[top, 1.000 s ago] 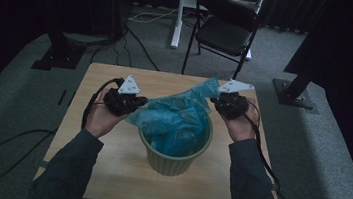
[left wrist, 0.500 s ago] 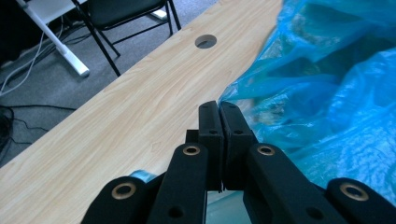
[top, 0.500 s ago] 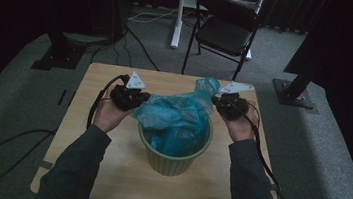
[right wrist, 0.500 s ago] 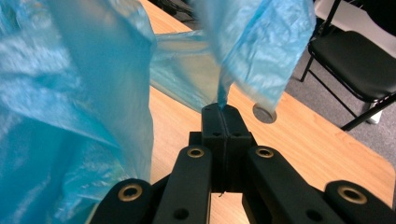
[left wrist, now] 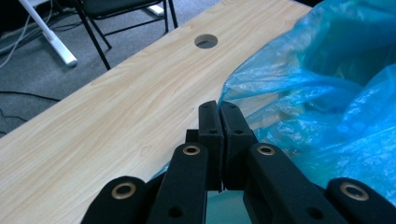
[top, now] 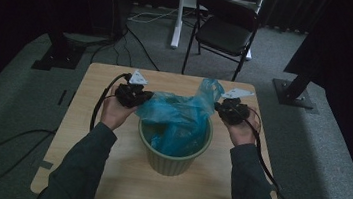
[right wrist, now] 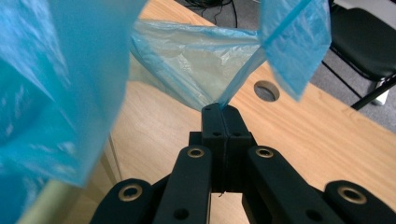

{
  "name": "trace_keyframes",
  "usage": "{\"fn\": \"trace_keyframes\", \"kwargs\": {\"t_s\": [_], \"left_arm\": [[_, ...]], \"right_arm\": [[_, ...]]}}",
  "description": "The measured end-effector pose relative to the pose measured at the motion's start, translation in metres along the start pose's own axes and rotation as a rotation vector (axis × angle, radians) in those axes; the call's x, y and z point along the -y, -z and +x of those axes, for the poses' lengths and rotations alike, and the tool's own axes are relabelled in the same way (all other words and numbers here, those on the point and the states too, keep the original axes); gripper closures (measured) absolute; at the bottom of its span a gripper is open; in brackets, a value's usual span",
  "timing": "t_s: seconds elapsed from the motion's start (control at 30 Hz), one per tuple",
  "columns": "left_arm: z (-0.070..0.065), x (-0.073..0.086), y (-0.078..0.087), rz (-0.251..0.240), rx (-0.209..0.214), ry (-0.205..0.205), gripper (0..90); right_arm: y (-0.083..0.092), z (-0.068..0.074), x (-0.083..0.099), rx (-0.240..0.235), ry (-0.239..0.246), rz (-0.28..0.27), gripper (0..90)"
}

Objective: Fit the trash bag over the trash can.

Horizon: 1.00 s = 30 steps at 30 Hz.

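Both grippers, left gripper (top: 140, 97) and right gripper (top: 219, 108), apparently pinch blue bag (top: 177, 117) edges over bin (top: 170, 159).

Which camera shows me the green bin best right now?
High view: the green bin shows whole, mid-table, the blue bag spilling over its rim. The right gripper view catches a blurred strip of rim at bottom left. The left gripper view gives bag plastic, nothing clearly bin.

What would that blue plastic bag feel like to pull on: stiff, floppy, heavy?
Probably very floppy: the blue bag crumples and folds where it drapes into the green bin. Likely light too, since each hand-held gripper, left and right, lifts it by a thin pinched edge. The film looks see-through thin, so hard tugging might tear it.
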<state>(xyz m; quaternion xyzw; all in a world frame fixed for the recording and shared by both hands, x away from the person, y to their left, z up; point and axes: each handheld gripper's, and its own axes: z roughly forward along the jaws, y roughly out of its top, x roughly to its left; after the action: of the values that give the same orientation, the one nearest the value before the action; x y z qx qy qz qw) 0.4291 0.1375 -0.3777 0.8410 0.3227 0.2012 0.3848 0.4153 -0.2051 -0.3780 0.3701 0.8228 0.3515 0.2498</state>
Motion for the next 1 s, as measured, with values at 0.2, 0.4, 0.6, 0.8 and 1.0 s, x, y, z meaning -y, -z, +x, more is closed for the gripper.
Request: {"fn": "trace_keyframes", "kwargs": {"t_s": [0.2,0.4,0.6,0.8,1.0], "left_arm": [[0.001,0.004,-0.005,0.008,0.016,0.014,88.1],[0.000,0.008,-0.004,0.007,0.019,0.018,87.9],[0.005,0.015,0.006,-0.014,0.021,0.051,87.9],[0.010,0.022,0.024,-0.056,0.023,0.078,84.4],[0.007,0.024,0.040,-0.090,0.021,0.078,78.1]], "right_arm": [[0.000,0.000,0.014,-0.012,-0.012,0.016,90.0],[0.004,0.003,0.026,-0.021,-0.012,0.029,90.0],[0.011,0.005,0.038,-0.016,-0.017,0.036,90.0],[0.014,0.008,0.043,-0.023,-0.015,0.030,90.0],[0.017,0.011,0.039,-0.028,-0.002,0.019,90.0]]}}
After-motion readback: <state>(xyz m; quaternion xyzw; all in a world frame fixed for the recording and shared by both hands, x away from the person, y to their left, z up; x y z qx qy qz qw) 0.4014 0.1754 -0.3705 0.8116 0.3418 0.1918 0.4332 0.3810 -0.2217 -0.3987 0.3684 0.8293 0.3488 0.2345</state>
